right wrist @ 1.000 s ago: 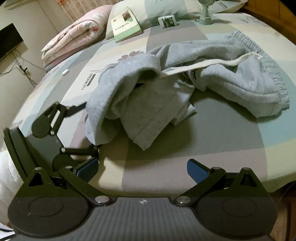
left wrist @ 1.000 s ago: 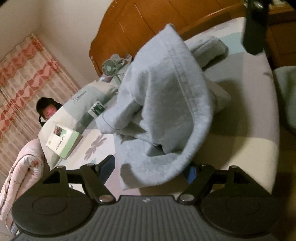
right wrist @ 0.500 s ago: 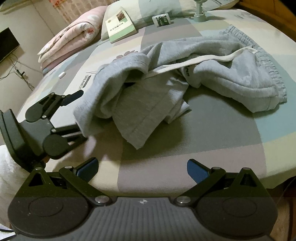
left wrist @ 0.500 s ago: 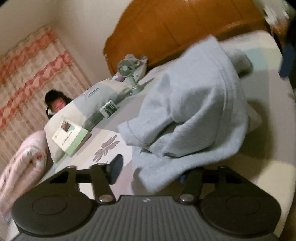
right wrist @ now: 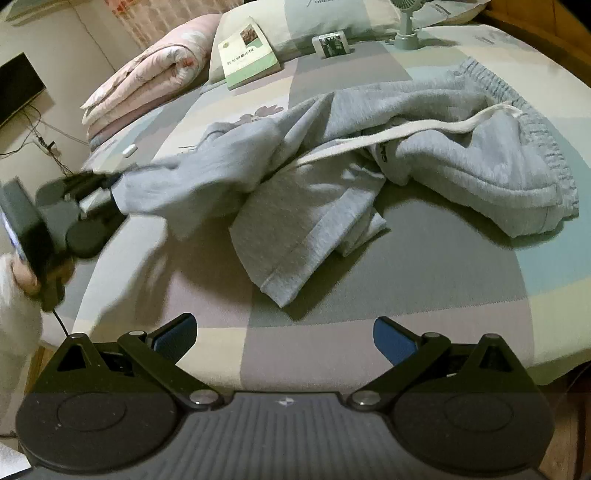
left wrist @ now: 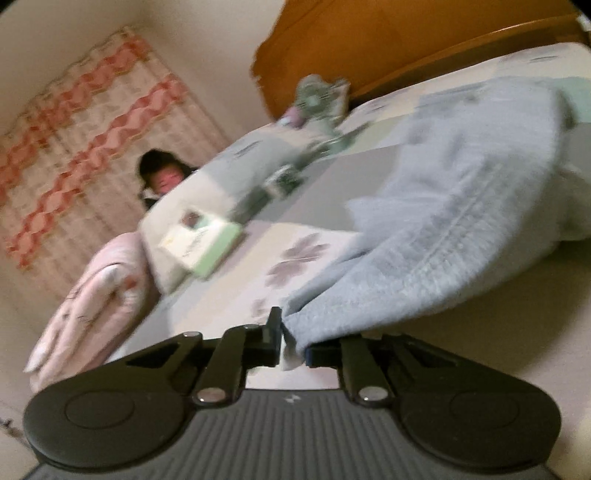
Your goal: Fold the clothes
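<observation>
Grey sweatpants (right wrist: 369, 166) with a white drawstring lie crumpled on the patchwork bedsheet (right wrist: 406, 295). In the left wrist view, my left gripper (left wrist: 291, 343) is shut on the hem of one pant leg (left wrist: 461, 206), which stretches away up to the right. The right wrist view shows that left gripper (right wrist: 110, 188) at the bed's left side, in a hand, pulling that leg out to the left. My right gripper (right wrist: 284, 336) hovers open over the near edge of the bed with nothing between its fingers. The other leg's hem (right wrist: 280, 288) lies just ahead of it.
A green book (right wrist: 247, 55), a small photo box (right wrist: 332, 44) and a desk fan (right wrist: 406, 22) sit near the pillow (right wrist: 332, 14). A rolled pink quilt (right wrist: 155, 77) lies at the far left. A person's head (left wrist: 162, 177) shows beyond the bed, by the curtain (left wrist: 74, 140).
My left gripper's jaws closed on the pant leg's hem and drew it out to the left, lifting and stretching the leg. The right gripper stayed still and open.
</observation>
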`<state>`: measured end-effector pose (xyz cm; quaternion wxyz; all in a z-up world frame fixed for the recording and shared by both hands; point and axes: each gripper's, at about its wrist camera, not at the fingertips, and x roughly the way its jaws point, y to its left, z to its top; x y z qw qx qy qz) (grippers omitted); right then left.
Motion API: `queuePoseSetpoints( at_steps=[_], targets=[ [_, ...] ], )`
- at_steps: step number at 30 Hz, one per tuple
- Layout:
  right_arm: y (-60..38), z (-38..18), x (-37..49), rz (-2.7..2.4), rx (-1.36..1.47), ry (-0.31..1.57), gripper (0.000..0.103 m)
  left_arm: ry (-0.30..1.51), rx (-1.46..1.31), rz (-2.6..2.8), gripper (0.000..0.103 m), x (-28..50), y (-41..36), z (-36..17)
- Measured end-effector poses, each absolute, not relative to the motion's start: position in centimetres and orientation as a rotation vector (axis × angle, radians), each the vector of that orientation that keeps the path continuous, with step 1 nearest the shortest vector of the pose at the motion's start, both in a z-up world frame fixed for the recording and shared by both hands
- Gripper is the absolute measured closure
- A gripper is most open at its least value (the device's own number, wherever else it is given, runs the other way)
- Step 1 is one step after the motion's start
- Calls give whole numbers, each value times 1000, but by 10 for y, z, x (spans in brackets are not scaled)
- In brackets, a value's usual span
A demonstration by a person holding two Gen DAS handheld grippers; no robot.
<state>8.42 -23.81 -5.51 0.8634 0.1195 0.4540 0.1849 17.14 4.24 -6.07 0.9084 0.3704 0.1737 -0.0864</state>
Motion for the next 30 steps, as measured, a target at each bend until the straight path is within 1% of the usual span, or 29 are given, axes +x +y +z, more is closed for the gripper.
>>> queuePoseSetpoints(
  at_steps=[5, 18, 30],
  targets=[
    [-238, -54, 86, 382, 251, 948, 0, 371, 752, -53, 97, 216, 64, -38],
    [-245, -58, 101, 350, 270, 964, 0, 471, 756, 171, 97, 305, 125, -12],
    [-250, -61, 127, 301, 285, 978, 0, 512, 731, 319, 97, 367, 176, 15]
  ],
)
